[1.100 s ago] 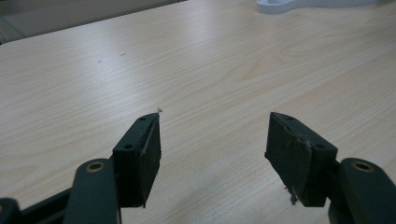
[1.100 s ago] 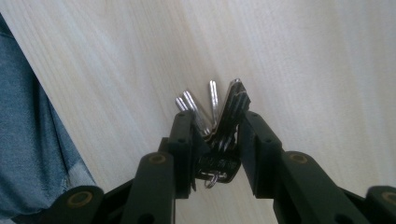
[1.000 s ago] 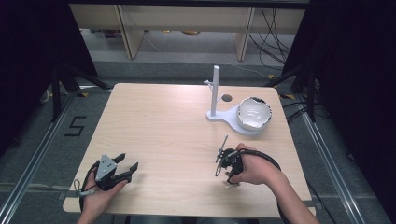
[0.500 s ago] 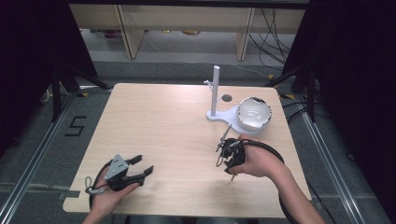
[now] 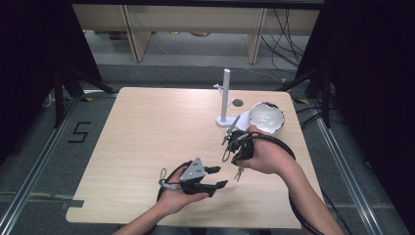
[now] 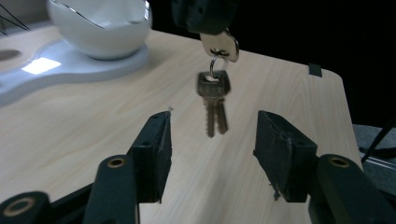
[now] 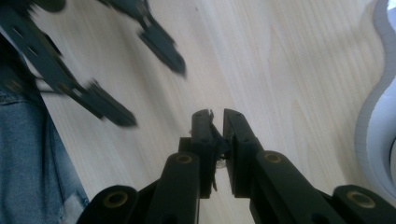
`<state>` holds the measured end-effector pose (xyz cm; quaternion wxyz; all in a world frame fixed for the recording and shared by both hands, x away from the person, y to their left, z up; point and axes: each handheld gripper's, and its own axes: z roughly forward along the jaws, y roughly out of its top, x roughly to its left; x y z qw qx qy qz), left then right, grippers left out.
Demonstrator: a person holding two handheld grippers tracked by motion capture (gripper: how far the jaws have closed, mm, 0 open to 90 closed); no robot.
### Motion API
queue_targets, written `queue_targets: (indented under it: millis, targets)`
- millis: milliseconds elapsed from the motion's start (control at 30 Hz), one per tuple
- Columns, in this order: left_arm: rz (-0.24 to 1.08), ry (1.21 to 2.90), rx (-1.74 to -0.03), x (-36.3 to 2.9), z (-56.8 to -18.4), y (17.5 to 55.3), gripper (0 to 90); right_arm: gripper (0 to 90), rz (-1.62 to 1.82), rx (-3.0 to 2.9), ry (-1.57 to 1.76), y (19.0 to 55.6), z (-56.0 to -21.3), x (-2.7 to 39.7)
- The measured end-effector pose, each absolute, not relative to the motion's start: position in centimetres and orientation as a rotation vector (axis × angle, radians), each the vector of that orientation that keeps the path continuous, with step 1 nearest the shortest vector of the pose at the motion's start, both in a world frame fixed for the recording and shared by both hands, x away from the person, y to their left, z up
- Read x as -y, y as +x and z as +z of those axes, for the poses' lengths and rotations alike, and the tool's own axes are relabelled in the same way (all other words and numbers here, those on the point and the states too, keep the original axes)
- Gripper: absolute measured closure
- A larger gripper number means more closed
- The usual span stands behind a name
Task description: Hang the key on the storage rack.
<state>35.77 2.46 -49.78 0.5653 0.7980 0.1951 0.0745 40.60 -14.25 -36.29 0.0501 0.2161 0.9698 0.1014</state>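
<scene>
1. Pale wooden counter lies bare across its left half.
2. Right gripper jaws are clamped on a key bunch, which hangs above the counter.
3. Left gripper jaws, just closing, stand apart, the keys beyond them untouched.
4. White bowl and stand sit near the far right edge.

Black tongs, brass-coloured keys, white bowl, pale wood-grain table.

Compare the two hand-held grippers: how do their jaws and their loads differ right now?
The right hand-held gripper has its jaws clamped on a bunch of keys that dangles above the table; the left hand-held gripper stands open and holds nothing, its jaws having just been closing, with the keys hanging ahead between them. Both have black jaws.
</scene>
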Motion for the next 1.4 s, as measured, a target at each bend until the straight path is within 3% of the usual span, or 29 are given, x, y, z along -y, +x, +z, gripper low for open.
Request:
queue_targets:
  millis: [233,400,500,633,867,1200,1267,1333,1400]
  targets:
    - [0.184,1.886,-0.502,0.1,-50.2,36.1,45.9,84.2,0.347,-2.963,0.684,40.9,-36.9,14.3]
    - [0.323,1.890,-0.513,1.7,-50.0,36.3,44.7,84.2,0.350,-2.933,0.713,41.1,-36.4,14.0]
    - [0.368,1.882,-0.537,1.8,-50.1,36.3,59.5,84.2,0.371,-2.933,0.700,41.1,-36.1,14.0]
    - [0.363,1.854,-0.581,1.9,-50.2,36.2,65.1,84.2,0.383,-2.926,0.700,41.3,-35.8,13.9]
    - [0.368,1.830,-0.616,1.7,-49.8,36.3,84.6,84.2,0.384,-2.921,0.710,41.3,-35.1,13.1]
    - [0.525,1.991,-0.478,-0.3,-47.0,37.2,85.4,83.2,0.643,-2.874,0.735,40.5,-34.9,14.6]
    - [0.609,2.060,-0.438,-1.1,-46.1,37.9,85.4,73.1,0.767,-2.799,0.749,39.8,-35.0,16.0]
    - [0.655,2.163,-0.379,-2.4,-45.1,38.9,85.5,72.0,0.862,-2.772,0.728,39.4,-35.2,17.4]
    - [0.672,2.155,-0.395,-2.5,-45.1,39.1,85.5,69.5,0.898,-2.746,0.780,38.8,-35.6,18.6]
